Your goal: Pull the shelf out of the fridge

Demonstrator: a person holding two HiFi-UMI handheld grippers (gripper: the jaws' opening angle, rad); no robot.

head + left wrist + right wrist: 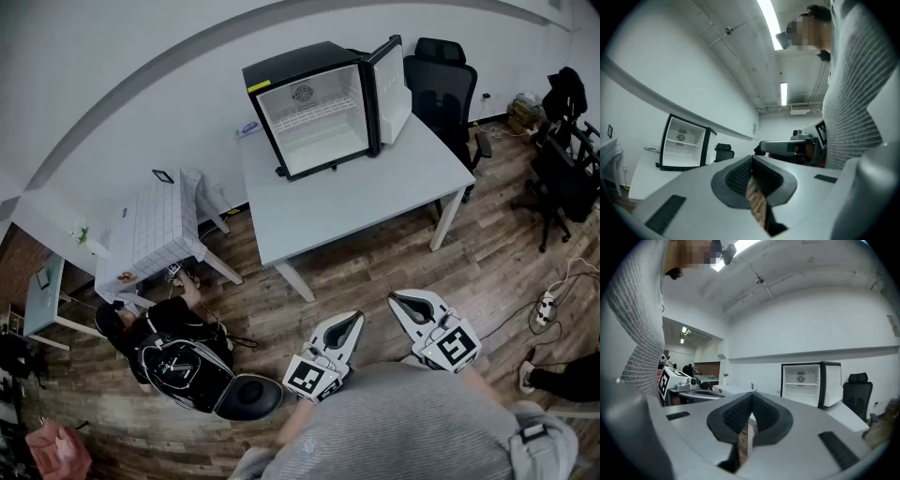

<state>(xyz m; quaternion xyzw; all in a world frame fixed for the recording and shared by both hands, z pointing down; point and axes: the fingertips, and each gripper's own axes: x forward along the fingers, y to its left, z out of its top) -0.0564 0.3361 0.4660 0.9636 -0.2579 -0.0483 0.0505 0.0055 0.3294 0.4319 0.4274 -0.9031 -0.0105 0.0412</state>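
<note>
The black mini fridge (314, 108) stands on the far part of a grey table (375, 202), with its door (392, 89) swung open to the right. A white wire shelf (305, 114) sits across its white interior, about halfway up. Both grippers hover level over the wood floor, well short of the table and close to my body. The left gripper (353, 320) is shut with nothing in it, and so is the right gripper (399, 300). The left gripper view shows the fridge (683, 143) far off to the left. The right gripper view has the fridge (808, 383) far off to the right.
A black office chair (441, 80) stands behind the table. A low white table with a grid cloth (155, 225) is at the left. Beside it a person (155, 323) sits on the floor by a dark backpack (183, 370). More chairs (562, 178) and a power strip (544, 305) are at the right.
</note>
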